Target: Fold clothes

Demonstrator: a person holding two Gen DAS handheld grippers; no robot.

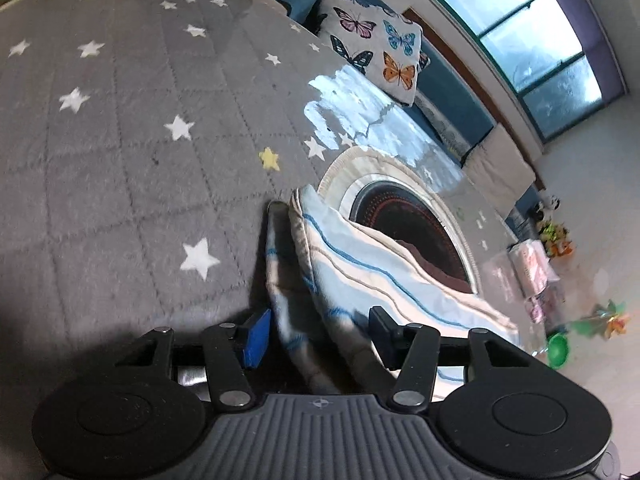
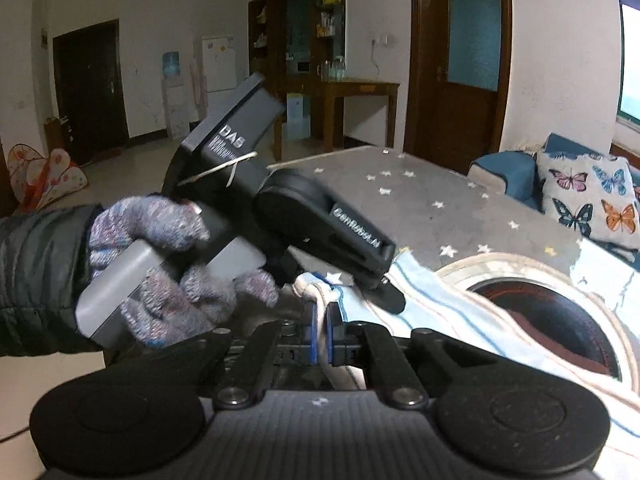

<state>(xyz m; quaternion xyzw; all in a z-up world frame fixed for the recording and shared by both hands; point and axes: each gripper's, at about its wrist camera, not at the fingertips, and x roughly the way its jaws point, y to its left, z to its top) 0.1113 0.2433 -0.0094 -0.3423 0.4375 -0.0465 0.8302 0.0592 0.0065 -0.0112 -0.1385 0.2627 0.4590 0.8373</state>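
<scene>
Striped garment (image 2: 420, 304) between right jaws

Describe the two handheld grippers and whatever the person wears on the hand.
Both grippers, left gripper and right gripper, have black linkage fingers with blue pads and ribbed grey bodies. White lettering and a pale tie mark one. The hand wears a speckled knit glove and dark puffy sleeve.

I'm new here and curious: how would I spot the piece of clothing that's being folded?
Find the grey star-patterned mat. On it, beside a butterfly cushion, lies the garment. It is the only pale blue cloth with thin blue and tan stripes and a large dark round print.
</scene>
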